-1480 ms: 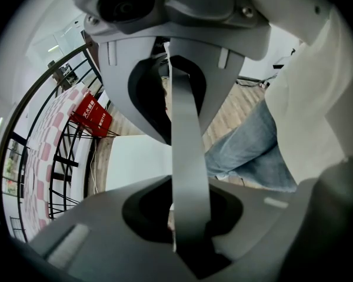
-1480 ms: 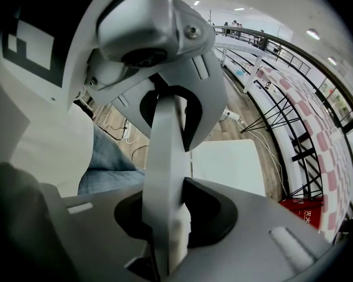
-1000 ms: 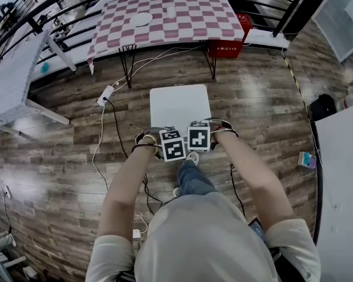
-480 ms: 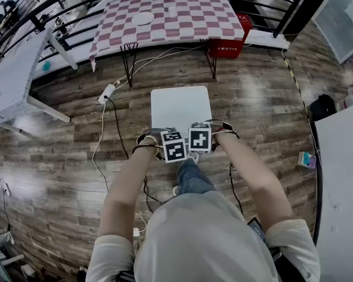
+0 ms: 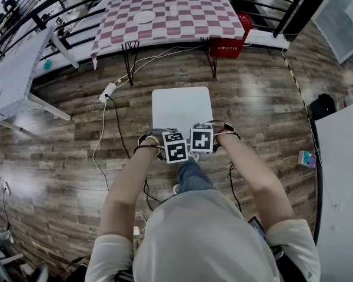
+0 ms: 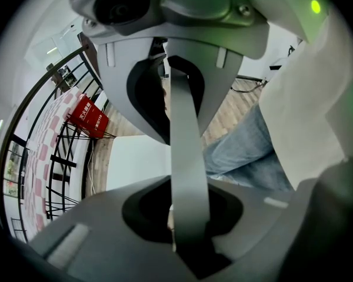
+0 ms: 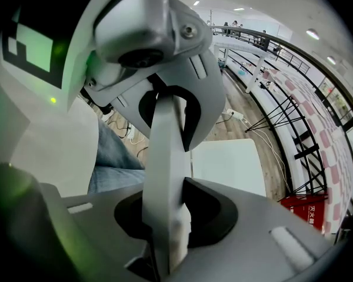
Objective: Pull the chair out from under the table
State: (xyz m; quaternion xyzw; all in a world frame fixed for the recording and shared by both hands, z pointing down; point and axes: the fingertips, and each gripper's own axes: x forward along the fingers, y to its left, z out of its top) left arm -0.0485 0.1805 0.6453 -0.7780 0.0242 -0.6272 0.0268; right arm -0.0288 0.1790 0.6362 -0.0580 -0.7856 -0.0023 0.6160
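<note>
Now left claw and right claw each pinch the chair by its back, table well apart

White chair, red-and-white checked tablecloth, brown plank floor, red crate, blue jeans.

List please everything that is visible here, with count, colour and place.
chair: one, white, floor before the person
checked table: one, red and white, far side
plate: one, white, on checked table
crate: one, red, partly under checked table
power strip: one, white, floor left of chair
left table: one, white, left edge
right table: one, white, right edge
left gripper: one, grey, shut on chair back
right gripper: one, grey, shut on chair back
</note>
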